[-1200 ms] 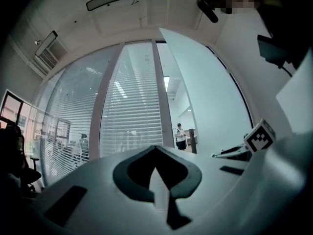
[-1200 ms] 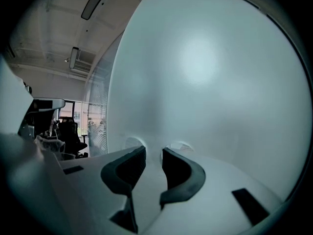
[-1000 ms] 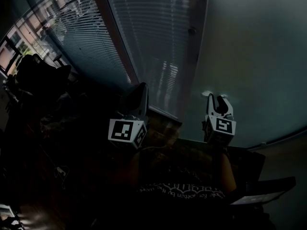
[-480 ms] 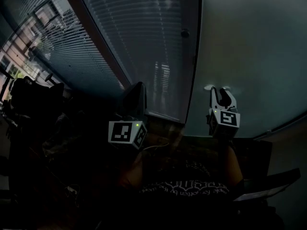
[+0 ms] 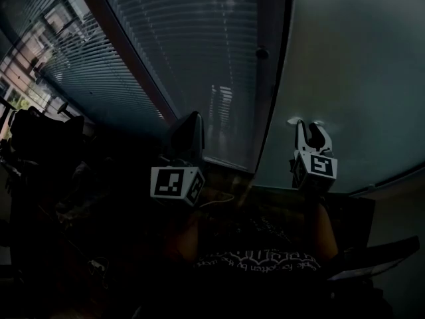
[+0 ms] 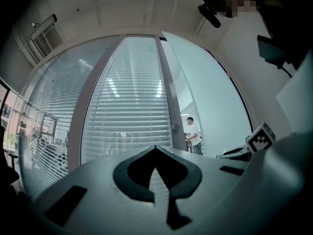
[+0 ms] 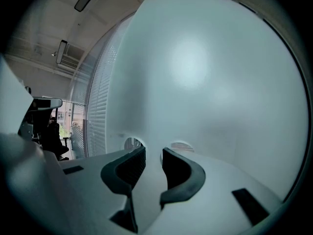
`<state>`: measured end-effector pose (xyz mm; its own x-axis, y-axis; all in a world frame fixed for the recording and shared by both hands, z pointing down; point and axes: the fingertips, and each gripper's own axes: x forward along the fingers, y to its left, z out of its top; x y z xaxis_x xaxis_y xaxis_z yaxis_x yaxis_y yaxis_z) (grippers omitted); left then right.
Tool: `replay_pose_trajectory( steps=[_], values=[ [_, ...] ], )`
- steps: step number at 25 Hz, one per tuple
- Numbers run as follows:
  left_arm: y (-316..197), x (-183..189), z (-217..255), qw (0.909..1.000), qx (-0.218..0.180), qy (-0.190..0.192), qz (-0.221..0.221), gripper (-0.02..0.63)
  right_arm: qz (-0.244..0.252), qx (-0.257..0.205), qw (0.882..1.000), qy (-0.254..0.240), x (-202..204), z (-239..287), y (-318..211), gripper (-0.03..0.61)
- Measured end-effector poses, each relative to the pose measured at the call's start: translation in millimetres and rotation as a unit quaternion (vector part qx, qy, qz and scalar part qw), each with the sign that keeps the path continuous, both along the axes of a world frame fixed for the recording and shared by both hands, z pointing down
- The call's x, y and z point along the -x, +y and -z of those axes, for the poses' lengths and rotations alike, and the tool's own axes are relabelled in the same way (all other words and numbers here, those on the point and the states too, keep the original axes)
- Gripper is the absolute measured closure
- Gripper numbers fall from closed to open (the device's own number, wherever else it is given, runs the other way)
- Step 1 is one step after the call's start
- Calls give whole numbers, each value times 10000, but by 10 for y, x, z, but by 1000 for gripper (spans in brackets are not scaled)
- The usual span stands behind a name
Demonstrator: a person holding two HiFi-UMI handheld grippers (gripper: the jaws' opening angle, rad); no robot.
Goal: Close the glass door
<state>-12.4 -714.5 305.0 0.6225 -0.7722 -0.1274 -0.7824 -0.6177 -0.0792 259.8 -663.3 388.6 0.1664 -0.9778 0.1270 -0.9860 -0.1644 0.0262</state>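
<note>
The frosted glass door (image 5: pixel 352 65) fills the right of the head view and most of the right gripper view (image 7: pixel 205 72). My right gripper (image 5: pixel 310 126) is open, and both fingertips (image 7: pixel 138 150) rest against the frosted pane with nothing between them. A dark upright frame (image 5: pixel 265 92) with a round lock (image 5: pixel 262 53) stands left of the door's edge. In the left gripper view a narrow gap shows between that frame (image 6: pixel 171 102) and the frosted door (image 6: pixel 215 106). My left gripper (image 5: pixel 192 121) is shut and empty (image 6: pixel 155 148), held in the air before the glass with blinds (image 6: pixel 127 106).
A person (image 6: pixel 191 131) stands beyond the gap. Glass panels with slatted blinds (image 5: pixel 192 45) run to the left. Dark office chairs (image 5: pixel 40 131) stand at the left, one also in the right gripper view (image 7: pixel 51 136). A flat grey object (image 5: pixel 372 264) lies low at the right.
Both grippers have moved forward a little, the right one drifting rightward in the head view with its tips still on the frosted pane. Jaw states are unchanged.
</note>
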Motion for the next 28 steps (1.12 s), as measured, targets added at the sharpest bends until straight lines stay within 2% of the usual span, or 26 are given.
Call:
replay_pose_trajectory(
  steps=[12,28],
  values=[
    [-411,-294,-52,9999,38,-32,-89,612,9,79,10000,15,-209,-45,-419,471],
    [-768,-421,-102,10000,65,-20,-16,612,-89,34,10000,-3,-424,-68,-777,471]
  ],
)
